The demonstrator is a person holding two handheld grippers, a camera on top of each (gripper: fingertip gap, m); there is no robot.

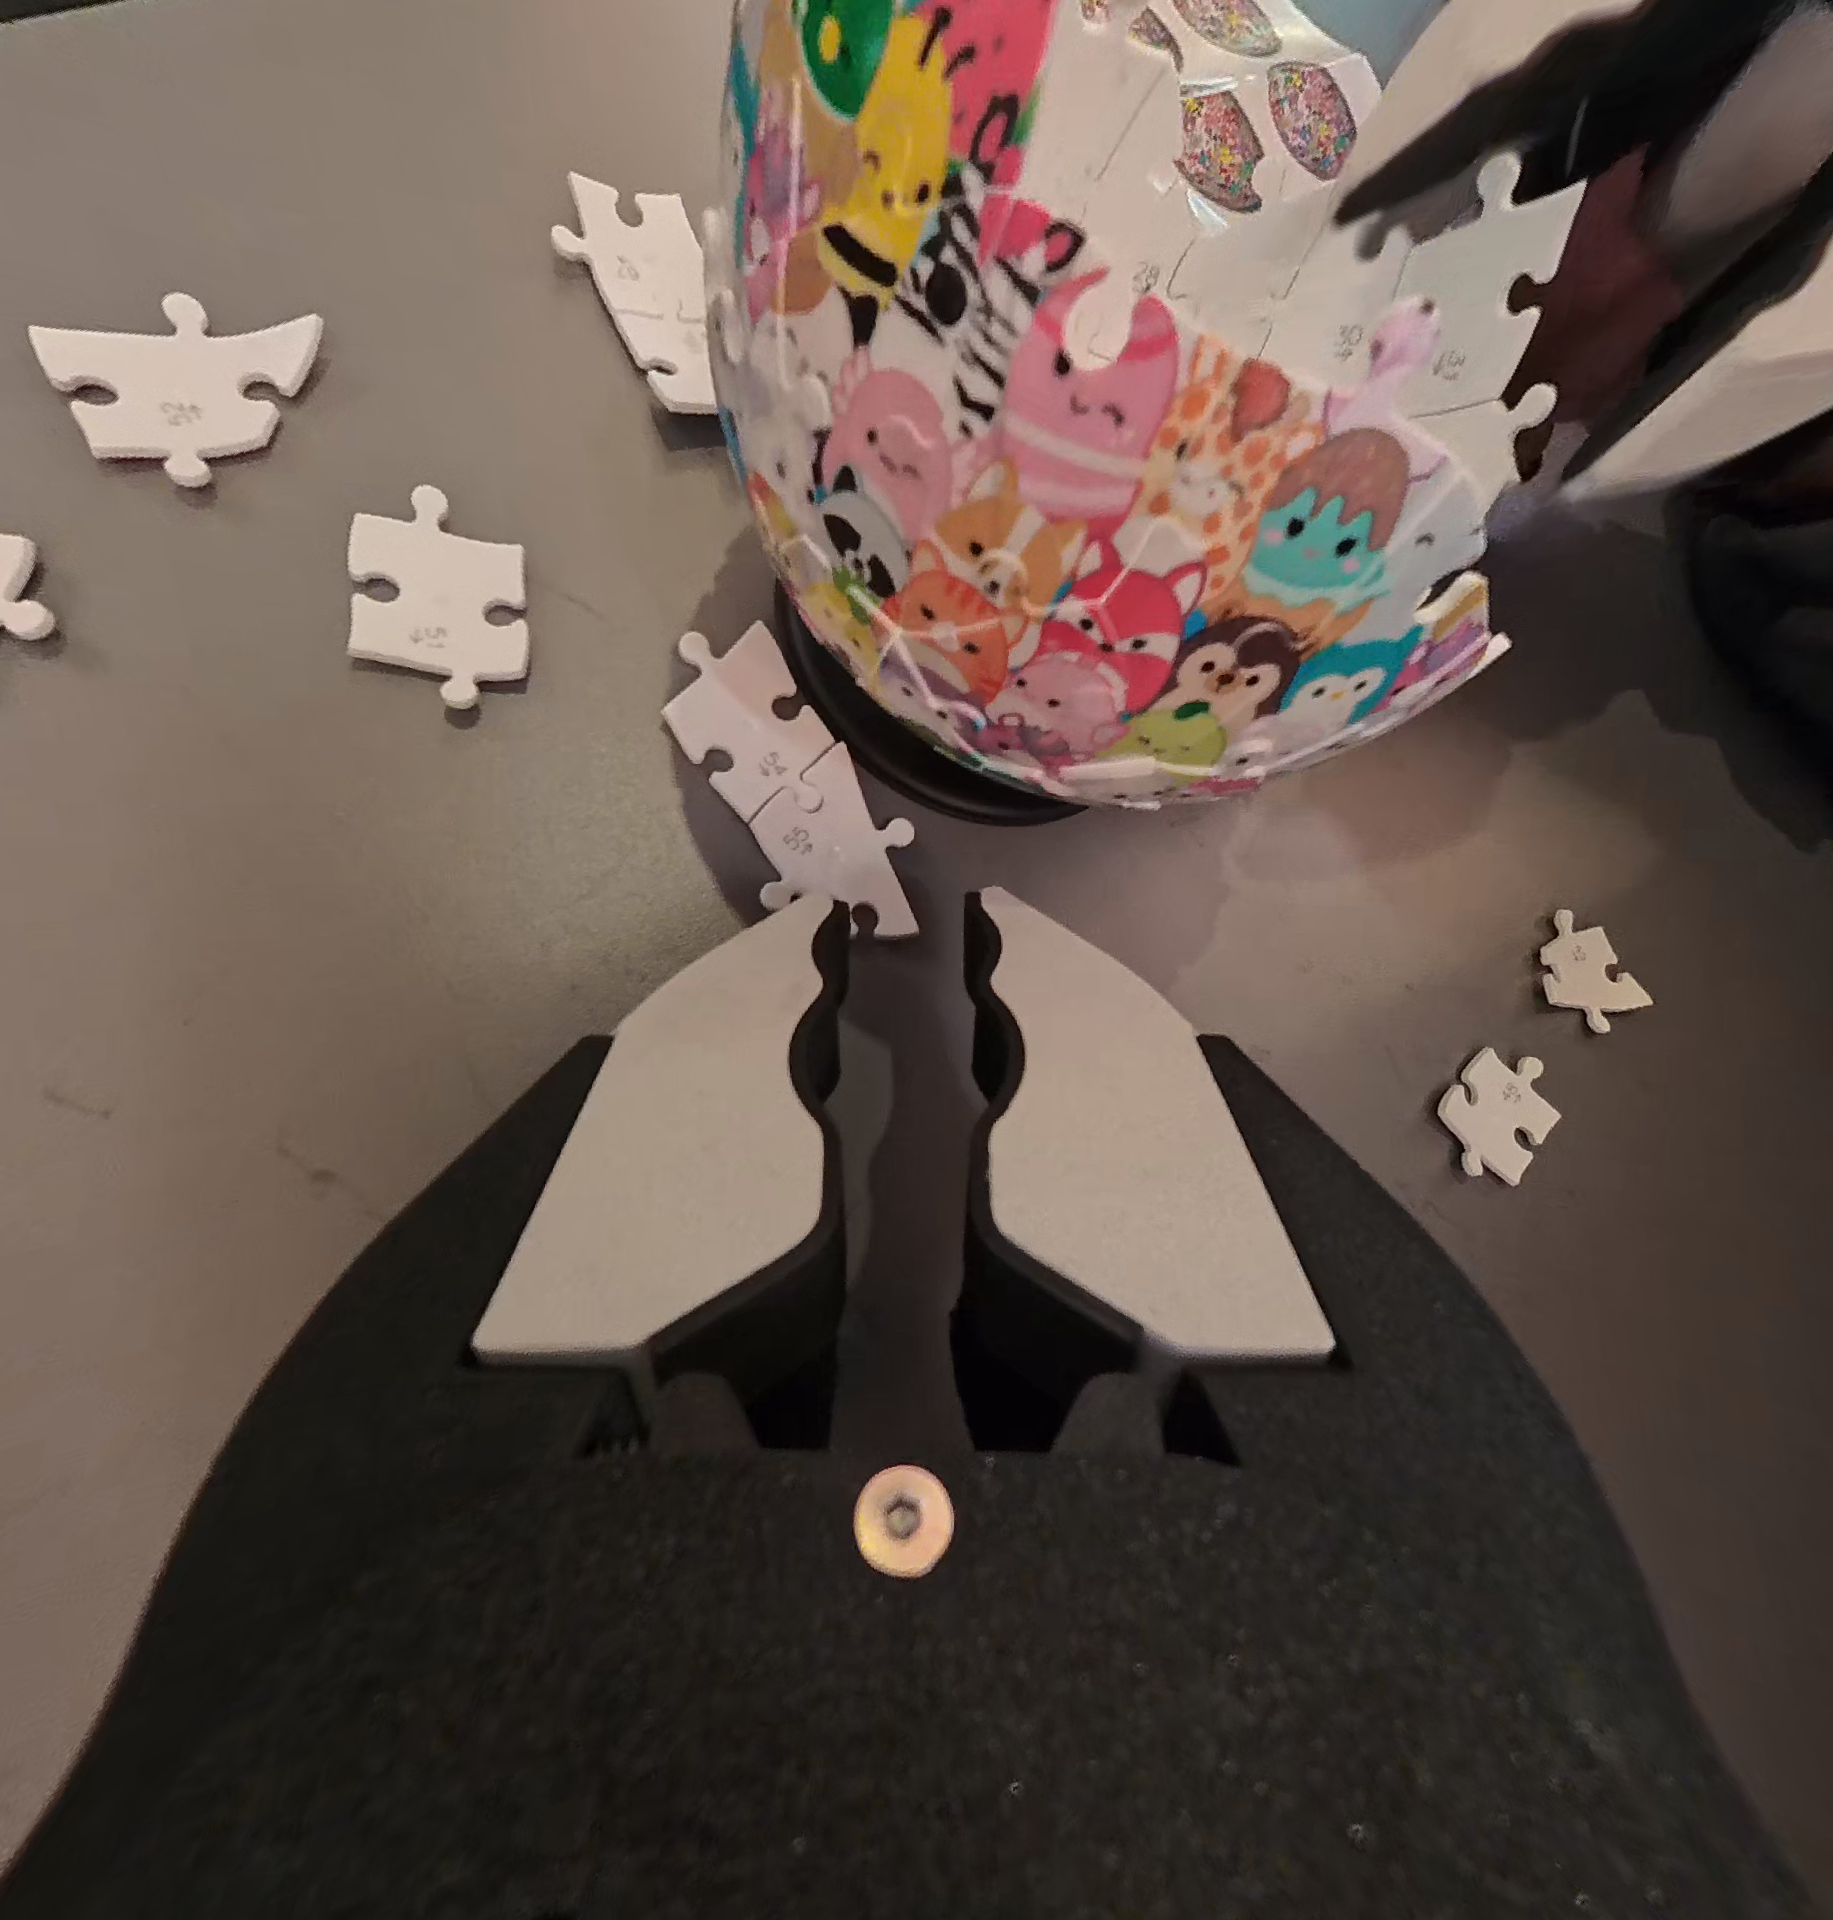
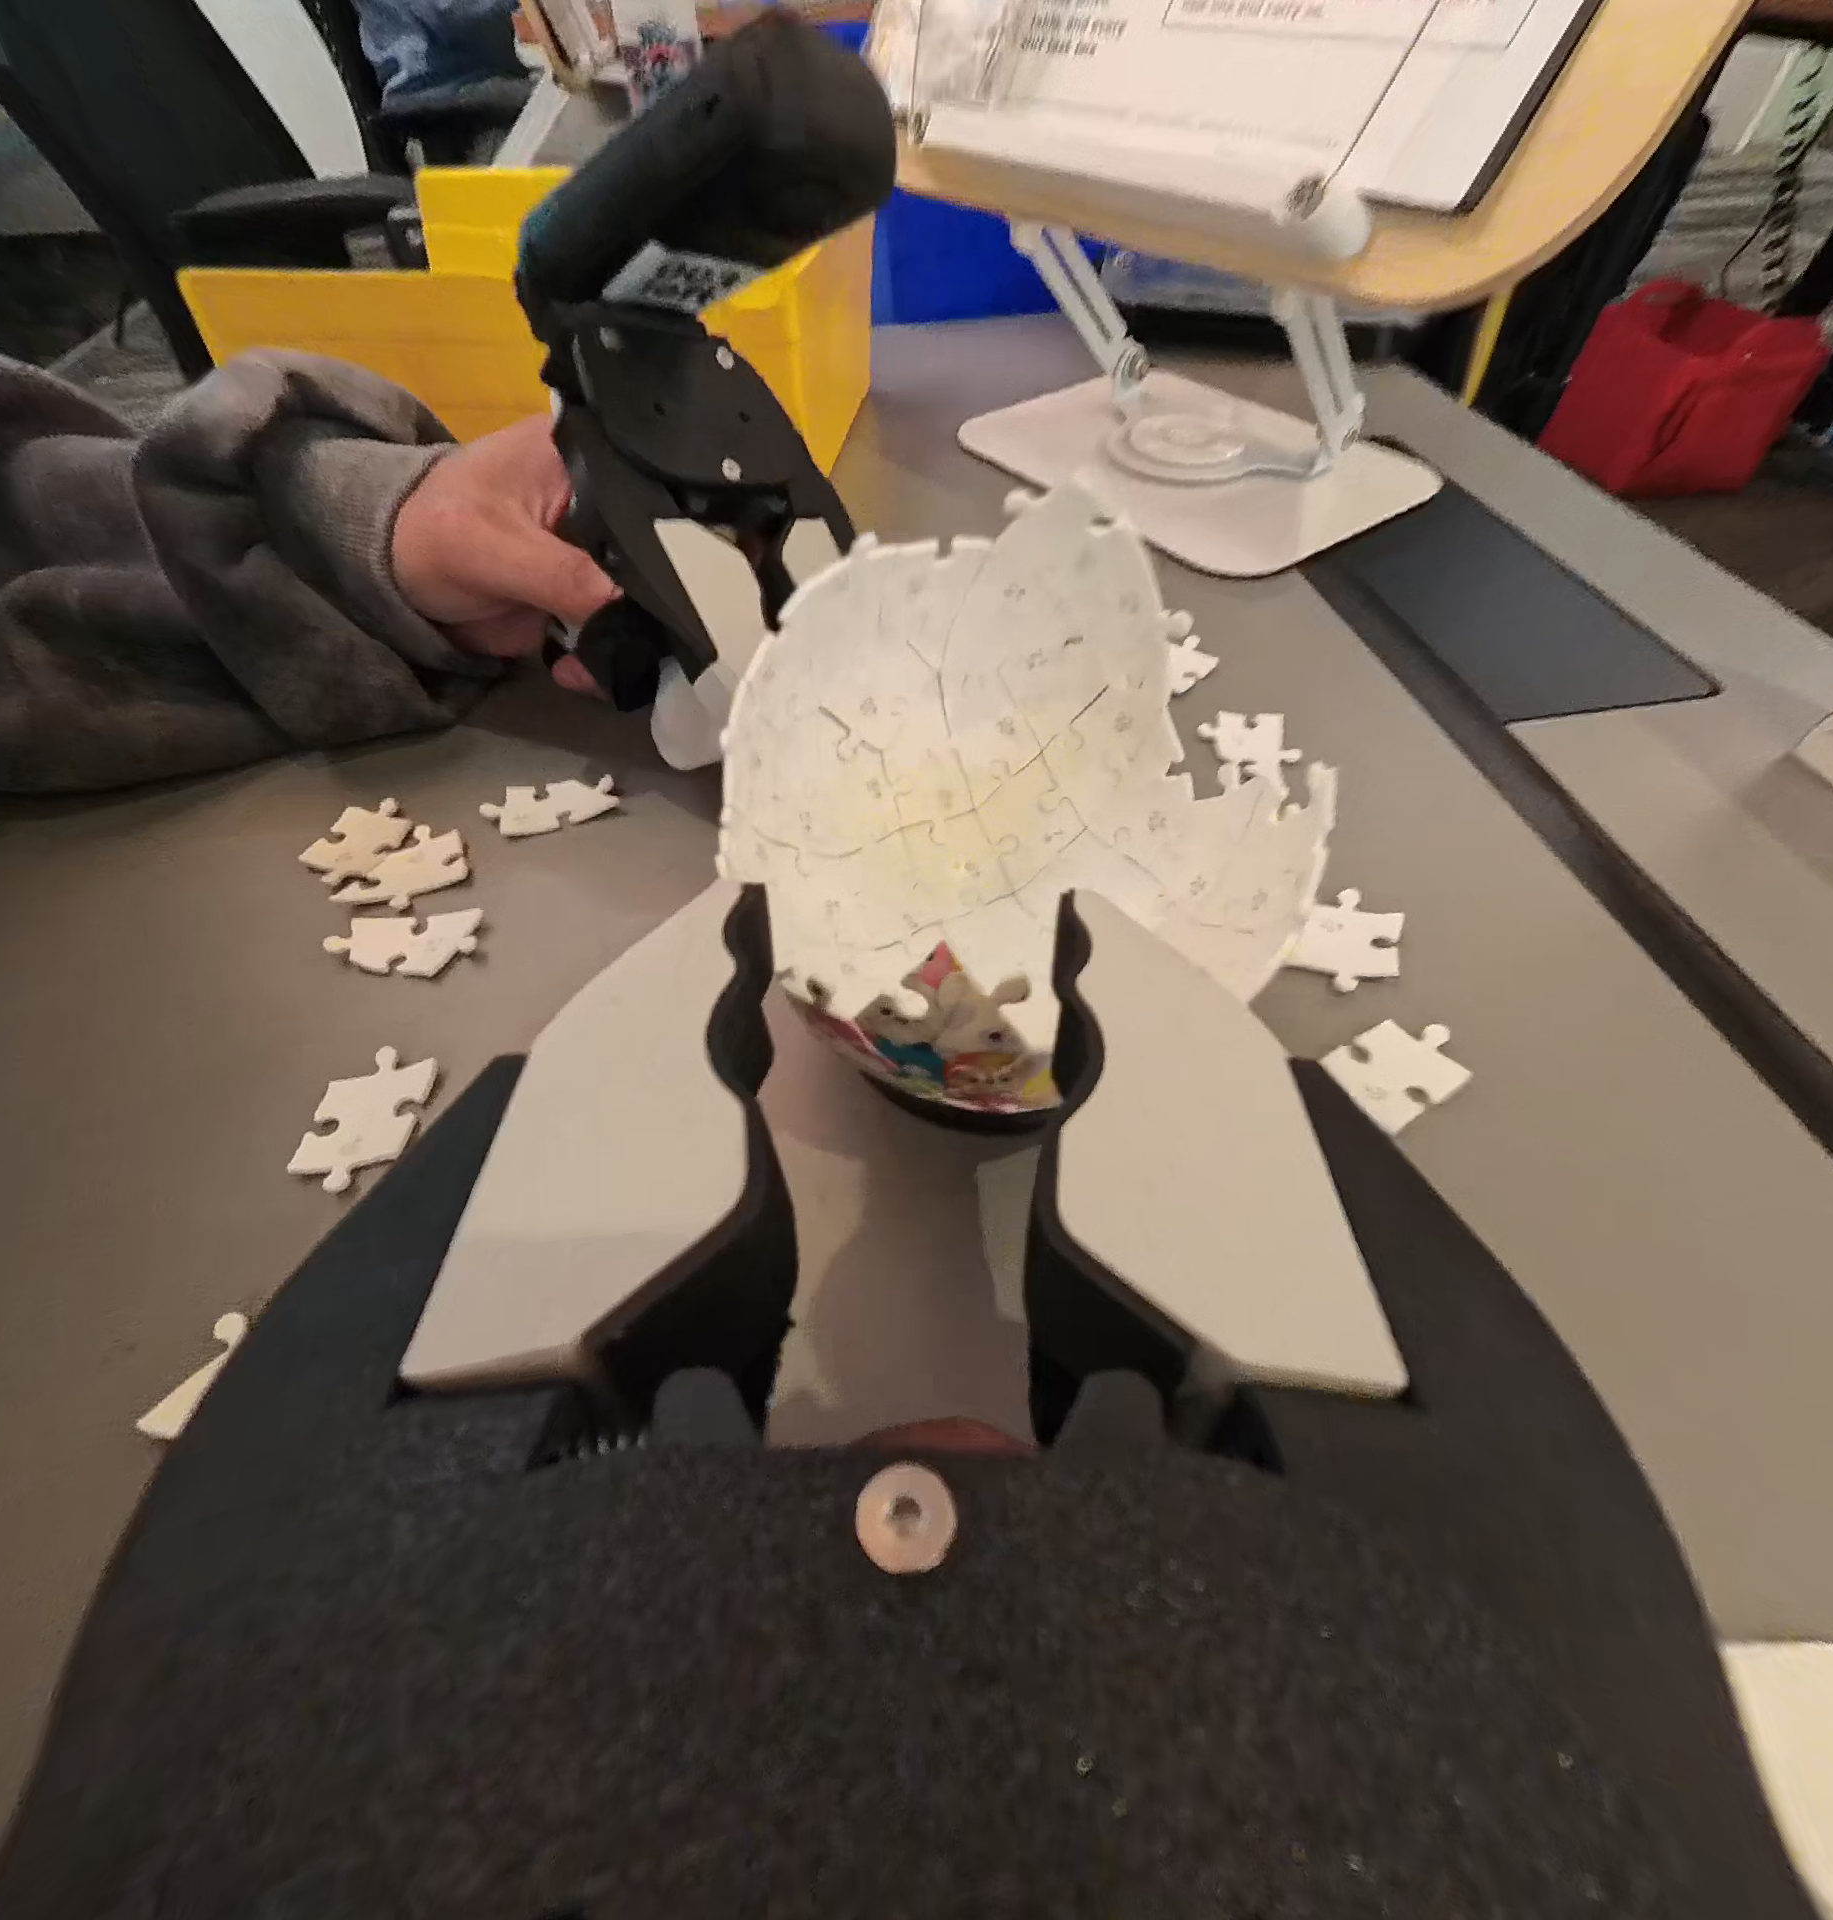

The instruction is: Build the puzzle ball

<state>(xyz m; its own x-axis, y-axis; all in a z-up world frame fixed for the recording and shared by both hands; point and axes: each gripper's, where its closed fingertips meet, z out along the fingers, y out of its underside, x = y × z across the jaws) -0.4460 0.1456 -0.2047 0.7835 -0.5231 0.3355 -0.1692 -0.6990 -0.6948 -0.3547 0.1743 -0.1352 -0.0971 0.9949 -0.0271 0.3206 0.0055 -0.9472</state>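
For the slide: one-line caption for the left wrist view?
Open left hand-held gripper nears joined white pieces beside the half-built puzzle ball.

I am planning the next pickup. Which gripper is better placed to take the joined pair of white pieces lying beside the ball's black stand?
Left. The left gripper is open, its tips almost touching the joined pair. The right gripper faces the puzzle ball from its hollow side.

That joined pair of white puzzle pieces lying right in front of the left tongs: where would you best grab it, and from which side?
Probably by its near end. The joined pair of white puzzle pieces lies flat on the grey table, its far end against the black ball stand. The open left tongs could pinch across the narrow near piece from their own side.
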